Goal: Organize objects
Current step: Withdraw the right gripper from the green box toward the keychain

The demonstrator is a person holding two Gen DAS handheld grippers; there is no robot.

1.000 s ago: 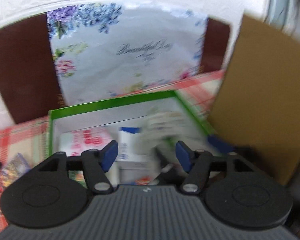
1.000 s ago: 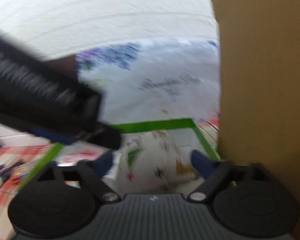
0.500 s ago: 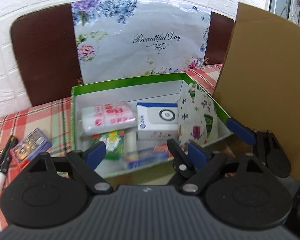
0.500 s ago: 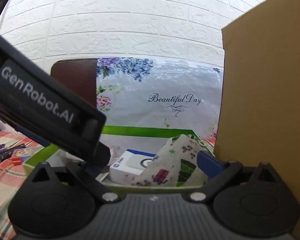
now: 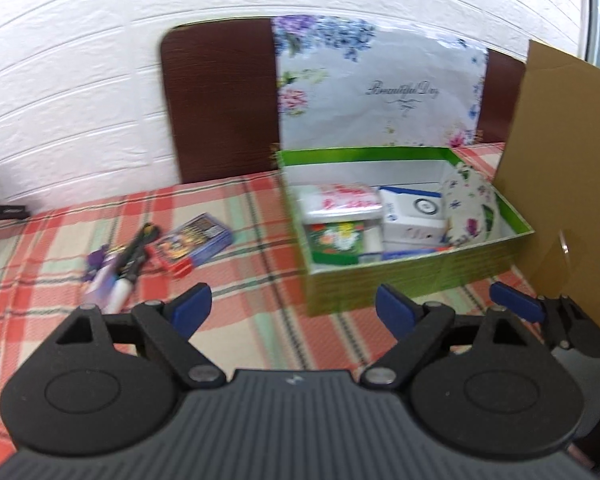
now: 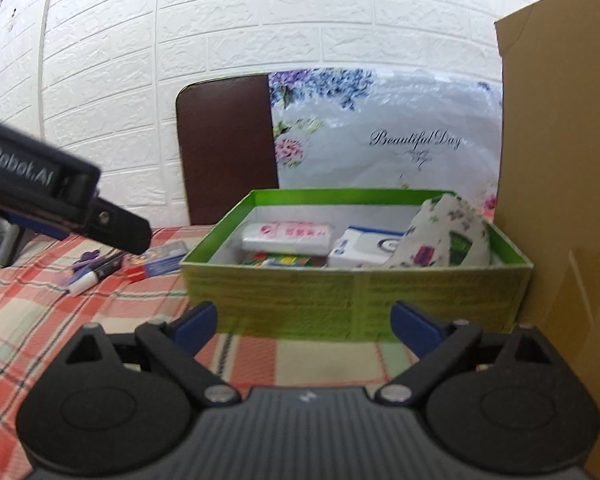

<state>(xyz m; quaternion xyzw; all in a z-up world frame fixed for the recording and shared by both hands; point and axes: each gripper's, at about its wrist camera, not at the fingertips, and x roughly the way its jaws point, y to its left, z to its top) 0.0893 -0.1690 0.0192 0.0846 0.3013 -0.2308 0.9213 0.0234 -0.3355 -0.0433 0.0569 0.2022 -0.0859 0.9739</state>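
A green box (image 5: 400, 280) (image 6: 352, 296) on the plaid tablecloth holds a pink-printed packet (image 5: 342, 200), a white and blue carton (image 5: 414, 214), a floral cloth pouch (image 5: 470, 208) (image 6: 444, 236) and a green packet (image 5: 334, 242). Left of the box lie a card deck (image 5: 194, 242), a marker (image 5: 130, 268) and a purple item (image 5: 100, 268). My left gripper (image 5: 292, 306) is open and empty, in front of the box's left corner. My right gripper (image 6: 304, 322) is open and empty, just before the box's front wall.
A tall cardboard sheet (image 5: 564, 184) (image 6: 560, 200) stands close on the right of the box. A floral bag (image 5: 380, 96) leans on a brown chair back (image 5: 220, 108) behind the table. The left gripper's body (image 6: 40, 200) crosses the right wrist view at left.
Both grippers have pulled back from over the box and the left one has swung left. The loose items on the cloth have come into full view. Both stay open.
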